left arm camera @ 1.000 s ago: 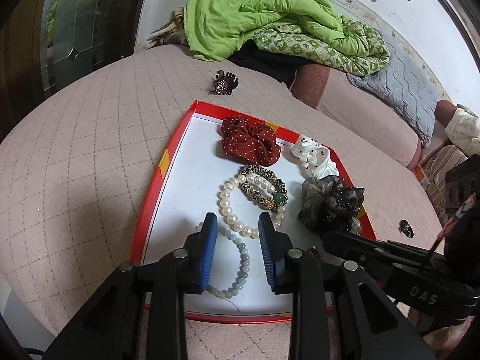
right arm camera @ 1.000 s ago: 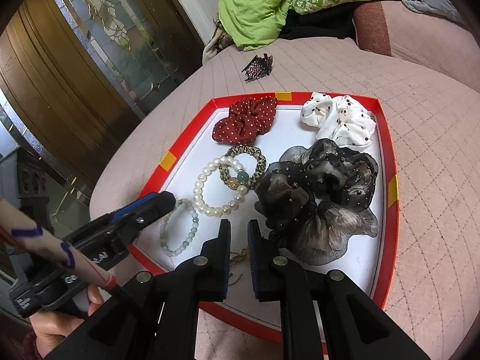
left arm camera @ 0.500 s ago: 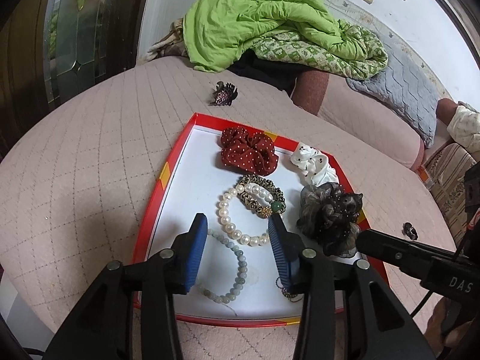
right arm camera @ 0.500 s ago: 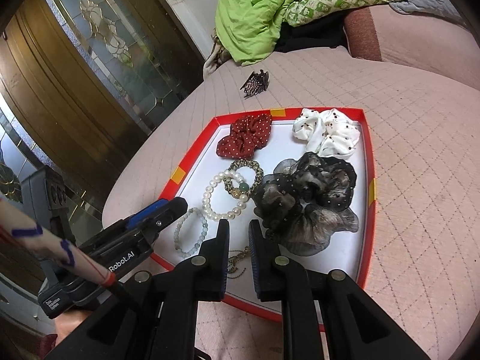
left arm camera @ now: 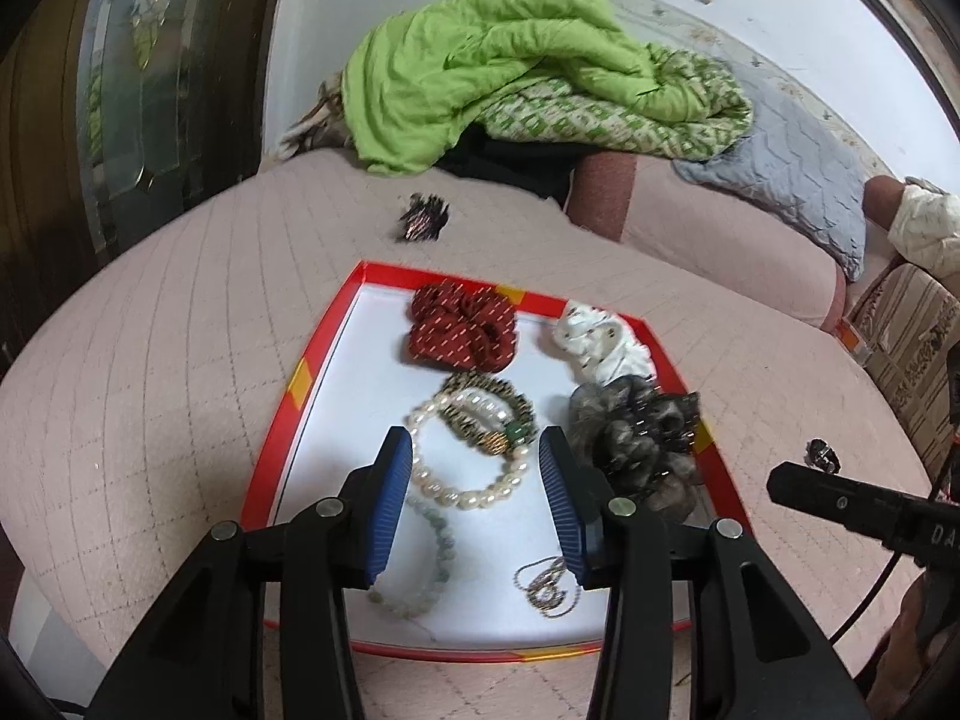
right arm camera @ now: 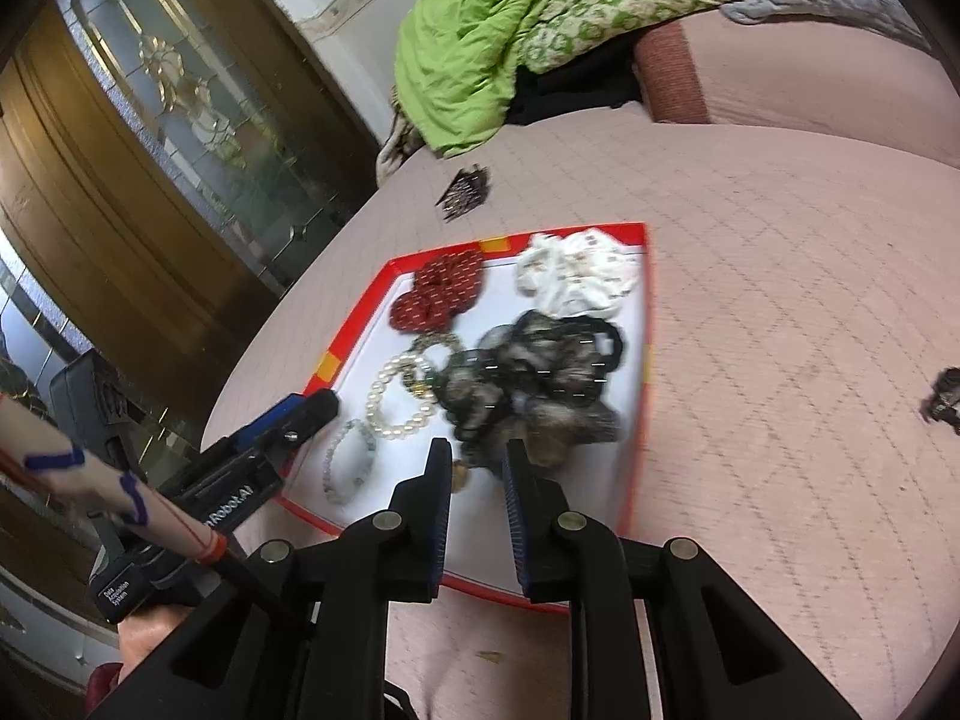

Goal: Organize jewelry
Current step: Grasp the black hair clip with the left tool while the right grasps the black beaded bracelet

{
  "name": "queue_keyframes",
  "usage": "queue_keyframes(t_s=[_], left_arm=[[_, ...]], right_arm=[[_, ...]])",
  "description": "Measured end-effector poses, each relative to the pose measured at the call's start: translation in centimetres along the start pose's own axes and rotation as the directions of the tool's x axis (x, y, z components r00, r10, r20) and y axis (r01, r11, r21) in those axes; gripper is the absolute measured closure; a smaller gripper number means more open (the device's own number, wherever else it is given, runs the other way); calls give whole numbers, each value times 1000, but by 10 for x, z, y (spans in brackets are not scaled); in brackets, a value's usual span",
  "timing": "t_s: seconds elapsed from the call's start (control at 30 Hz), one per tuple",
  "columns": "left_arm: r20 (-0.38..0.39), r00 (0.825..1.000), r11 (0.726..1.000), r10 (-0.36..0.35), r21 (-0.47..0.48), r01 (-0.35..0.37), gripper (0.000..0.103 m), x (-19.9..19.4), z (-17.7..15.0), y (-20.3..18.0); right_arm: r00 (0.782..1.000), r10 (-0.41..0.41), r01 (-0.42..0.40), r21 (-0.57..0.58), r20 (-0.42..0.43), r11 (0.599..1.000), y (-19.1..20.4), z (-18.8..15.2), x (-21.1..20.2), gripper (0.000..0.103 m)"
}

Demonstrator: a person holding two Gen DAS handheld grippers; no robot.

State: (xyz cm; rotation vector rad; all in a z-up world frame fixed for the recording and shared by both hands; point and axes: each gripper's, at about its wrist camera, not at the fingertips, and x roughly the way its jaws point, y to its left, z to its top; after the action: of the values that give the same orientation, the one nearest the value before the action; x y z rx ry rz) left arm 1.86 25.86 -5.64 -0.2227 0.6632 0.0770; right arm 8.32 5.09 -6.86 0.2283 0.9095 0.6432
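Note:
A red-rimmed white tray lies on a pink quilted bed. In it are a pearl bracelet, a gold-and-black bracelet, a pale green bead bracelet, a thin gold chain and red, white and dark grey scrunchies. My left gripper hovers open above the tray's near end, holding nothing. My right gripper hangs over the tray's near edge; its jaws are opening with nothing between them.
A dark hair clip lies on the bed beyond the tray. A small dark item sits on the quilt to the right. Green bedding and a grey pillow are piled at the back. A glazed wooden door stands left.
Both grippers have drawn back and up from the tray. The left jaws have widened and the right jaws have parted a little. The gold chain now lies free in the tray.

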Motion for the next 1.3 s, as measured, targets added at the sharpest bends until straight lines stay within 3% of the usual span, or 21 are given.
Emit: queue_keyframes(t_s=[0.17,0.3,0.4,0.53,0.67,0.73,0.83,0.9,1.0,1.07,1.13,1.3], left_arm=[[13,997,996,-78,54,77,60,-9,2,-32],[9,988,979,-152,142,150,59,-14,4,-78],[-45,969,952,-243,179,248,54,-6,4,-115],[-147,927,904,-345,214,370,54,16,1,-169],[-219,896,856,-386,276,437,54,39,-5,-223],[-238,887,840,-397,295,455,54,46,-9,-240],[-276,870,817,-410,313,484,54,60,-15,-262],[-297,862,809,-410,318,494,53,72,-17,-270],[-322,857,812,-403,306,497,53,89,-19,-277],[-330,852,813,-406,296,502,53,95,-19,-281],[-338,848,813,-409,287,507,53,101,-20,-286],[-352,828,791,-438,287,540,52,110,-27,-301]], right_arm=[[998,-43,41,54,46,998,-43,-1,-31,77],[987,-134,121,143,90,982,-107,2,-65,77],[969,-227,201,219,101,955,-157,7,-89,76],[934,-356,329,313,33,891,-230,8,-109,76],[943,-333,314,397,-22,863,-277,5,-108,76],[950,-311,301,387,-36,872,-283,9,-99,76],[941,-332,334,325,-62,885,-282,16,-87,77],[921,-378,390,251,-99,886,-278,20,-72,76],[908,-406,418,161,-104,894,-276,25,-58,76],[900,-423,432,98,-102,896,-272,28,-55,89],[886,-455,460,55,-90,886,-270,30,-59,95],[908,-415,409,87,52,908,-258,37,-99,95]])
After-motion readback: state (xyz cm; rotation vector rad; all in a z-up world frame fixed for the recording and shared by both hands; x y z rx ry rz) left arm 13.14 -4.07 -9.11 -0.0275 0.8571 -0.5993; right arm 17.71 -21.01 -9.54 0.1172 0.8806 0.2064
